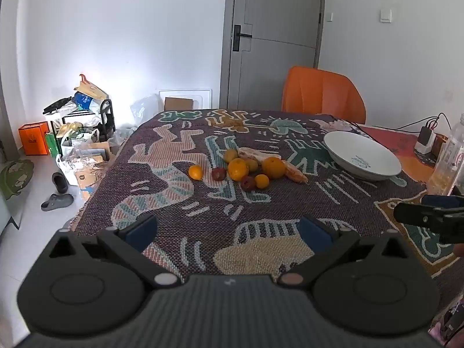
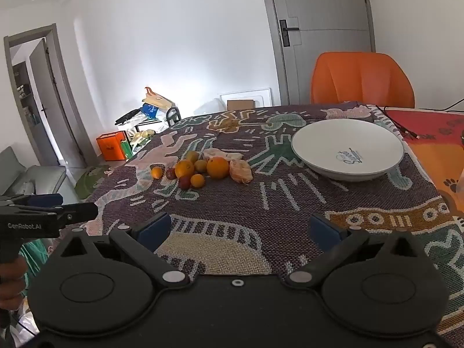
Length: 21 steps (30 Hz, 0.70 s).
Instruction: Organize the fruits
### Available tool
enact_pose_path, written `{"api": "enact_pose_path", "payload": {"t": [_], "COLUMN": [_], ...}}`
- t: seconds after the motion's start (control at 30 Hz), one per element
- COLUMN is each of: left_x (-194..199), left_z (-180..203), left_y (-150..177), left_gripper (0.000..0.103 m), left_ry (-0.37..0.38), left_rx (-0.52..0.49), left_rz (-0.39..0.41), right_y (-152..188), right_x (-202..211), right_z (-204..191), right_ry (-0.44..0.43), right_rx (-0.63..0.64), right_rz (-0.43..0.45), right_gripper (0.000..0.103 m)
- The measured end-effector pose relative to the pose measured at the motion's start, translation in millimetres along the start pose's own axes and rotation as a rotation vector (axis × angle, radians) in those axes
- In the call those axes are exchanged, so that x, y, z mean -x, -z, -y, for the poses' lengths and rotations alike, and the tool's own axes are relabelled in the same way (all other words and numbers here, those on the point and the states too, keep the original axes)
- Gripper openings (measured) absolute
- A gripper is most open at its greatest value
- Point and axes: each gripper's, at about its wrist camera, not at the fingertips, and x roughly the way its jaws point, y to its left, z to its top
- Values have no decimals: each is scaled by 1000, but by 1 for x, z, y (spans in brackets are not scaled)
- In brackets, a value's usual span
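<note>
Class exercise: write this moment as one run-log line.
phase: before first pick | left gripper: open, empty | right gripper: open, empty | fruits: heaped on cloth | bowl: empty

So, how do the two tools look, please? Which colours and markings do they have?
Both tools are matte black plastic. The left tool and the right tool each have two round discs at the base, angled links with pale round pivot caps, and blue pads on the fingers. White lettering "GenRobot.AI" marks the left tool's side.

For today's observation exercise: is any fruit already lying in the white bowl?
No, the white bowl shows only its printed inside, while the fruit lies beside it on the cloth.
</note>
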Motion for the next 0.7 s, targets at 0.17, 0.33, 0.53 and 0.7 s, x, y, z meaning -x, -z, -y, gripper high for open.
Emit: {"api": "enact_pose_path", "payload": {"t": [0.17,0.33,0.53,0.7], "left_x": [0,0,0,1], "left_z": [1,1,1,0], "left_y": [0,0,0,1], "left_gripper": [103,103,103,103], "left_ry": [5,-5,-1,5], "left_rx": [-5,-3,-1,-1], "left_rz": [0,6,10,14], "right_y": [-4,-2,-1,-1], "right_x": [1,-5,0,0], "right_z": [-2,-3,-2,-5], "right_ry": [3,-4,14,19], "right_rx": [-7,-8,16,41], "right_rz": [9,25,40,64], "right_gripper": [103,103,103,103]}}
